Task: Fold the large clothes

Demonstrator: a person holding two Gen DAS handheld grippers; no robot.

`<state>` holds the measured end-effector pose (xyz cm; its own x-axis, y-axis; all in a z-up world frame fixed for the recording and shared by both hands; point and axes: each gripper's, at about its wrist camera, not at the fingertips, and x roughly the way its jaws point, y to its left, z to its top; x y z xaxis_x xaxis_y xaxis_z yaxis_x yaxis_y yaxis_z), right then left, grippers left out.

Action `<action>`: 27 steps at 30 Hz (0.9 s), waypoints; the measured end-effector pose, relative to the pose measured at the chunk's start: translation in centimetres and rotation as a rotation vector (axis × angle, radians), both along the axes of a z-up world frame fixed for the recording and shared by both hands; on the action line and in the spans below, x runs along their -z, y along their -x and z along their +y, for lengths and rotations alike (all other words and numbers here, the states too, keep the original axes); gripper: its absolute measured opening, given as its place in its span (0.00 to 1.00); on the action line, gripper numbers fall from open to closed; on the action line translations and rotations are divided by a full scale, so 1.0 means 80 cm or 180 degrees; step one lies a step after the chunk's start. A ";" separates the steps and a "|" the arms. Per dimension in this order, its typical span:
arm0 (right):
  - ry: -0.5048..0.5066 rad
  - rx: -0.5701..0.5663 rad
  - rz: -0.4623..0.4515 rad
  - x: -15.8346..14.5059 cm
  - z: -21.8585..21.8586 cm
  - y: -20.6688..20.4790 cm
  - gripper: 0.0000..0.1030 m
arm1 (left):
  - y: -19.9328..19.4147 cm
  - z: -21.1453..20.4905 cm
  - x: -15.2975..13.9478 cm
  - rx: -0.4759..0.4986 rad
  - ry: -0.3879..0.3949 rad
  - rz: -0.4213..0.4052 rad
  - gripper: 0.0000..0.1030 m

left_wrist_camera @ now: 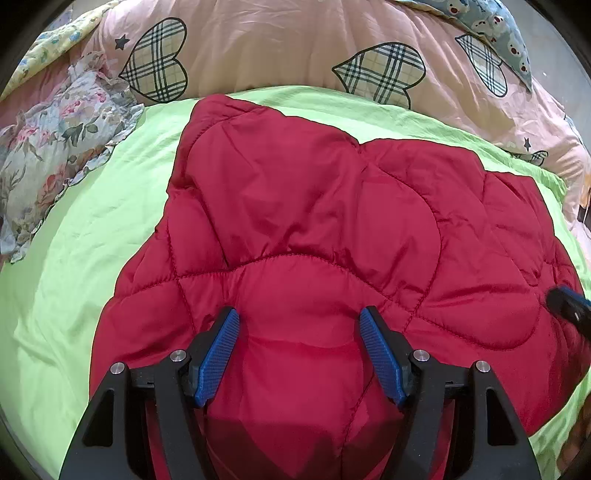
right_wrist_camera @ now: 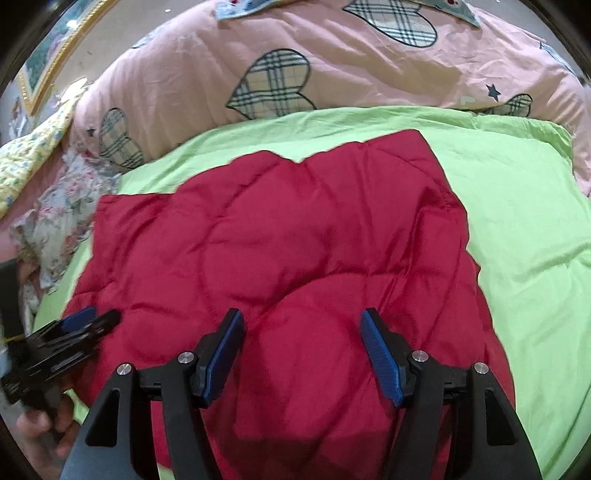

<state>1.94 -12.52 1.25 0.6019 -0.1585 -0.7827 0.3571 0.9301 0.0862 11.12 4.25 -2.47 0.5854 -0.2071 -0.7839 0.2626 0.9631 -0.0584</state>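
Note:
A red quilted jacket [left_wrist_camera: 314, 206] [right_wrist_camera: 295, 229] lies spread flat on a light green sheet [left_wrist_camera: 92, 221] [right_wrist_camera: 524, 221]. My left gripper [left_wrist_camera: 299, 325] stands open over the jacket's near part, with puffy red fabric filling the space between its blue pads [left_wrist_camera: 221, 350]. In the right wrist view the left gripper [right_wrist_camera: 92, 319] sits at the jacket's left edge, held by a hand [right_wrist_camera: 37, 428]. My right gripper [right_wrist_camera: 301, 325] is open above the jacket's near right part, with nothing pinched. Its dark tip [left_wrist_camera: 569, 306] shows at the right edge of the left wrist view.
A bulky pink quilt with plaid hearts [left_wrist_camera: 277, 44] [right_wrist_camera: 184, 81] rises behind the sheet. Crumpled floral fabric [left_wrist_camera: 48, 147] [right_wrist_camera: 62, 206] lies to the left. A blue bear-print pillow [left_wrist_camera: 491, 22] rests far right. A framed picture [right_wrist_camera: 48, 55] hangs at upper left.

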 end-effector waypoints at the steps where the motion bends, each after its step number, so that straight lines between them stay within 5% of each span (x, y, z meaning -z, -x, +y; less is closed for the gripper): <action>1: 0.0011 -0.0038 -0.0011 -0.003 0.006 0.004 0.73 | 0.003 0.002 -0.005 -0.0004 0.0031 0.0009 0.66; 7: 0.0320 0.0041 -0.0143 -0.027 0.007 0.033 0.83 | 0.039 0.042 -0.042 -0.0079 0.0378 -0.0173 0.74; 10: 0.0203 0.0136 -0.0111 -0.022 -0.007 0.039 0.84 | 0.046 0.075 -0.056 -0.0348 0.0368 -0.0316 0.78; 15: 0.0064 -0.0059 0.0132 0.005 0.007 0.031 0.92 | 0.038 0.090 -0.037 -0.0373 0.0387 -0.0013 0.83; 18: 0.0214 -0.0210 0.0256 0.021 0.025 0.026 0.94 | 0.034 0.070 -0.017 -0.0222 0.0190 0.0076 0.77; 21: 0.0278 -0.0247 0.0271 0.027 0.030 0.021 0.80 | 0.033 0.055 -0.011 -0.0102 0.0113 0.0043 0.63; 23: 0.0218 -0.0215 0.0227 0.025 0.025 0.018 0.55 | 0.030 0.055 -0.013 -0.0069 0.0157 0.0046 0.53; 27: 0.0083 -0.0169 0.0167 0.027 0.017 0.012 0.39 | 0.027 0.051 -0.014 -0.0021 0.0133 0.0035 0.49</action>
<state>0.94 -11.16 -0.89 0.5683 -0.1483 -0.8093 0.3106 0.9495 0.0441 8.97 8.30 -1.35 0.5783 -0.2360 -0.7810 0.2554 0.9615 -0.1014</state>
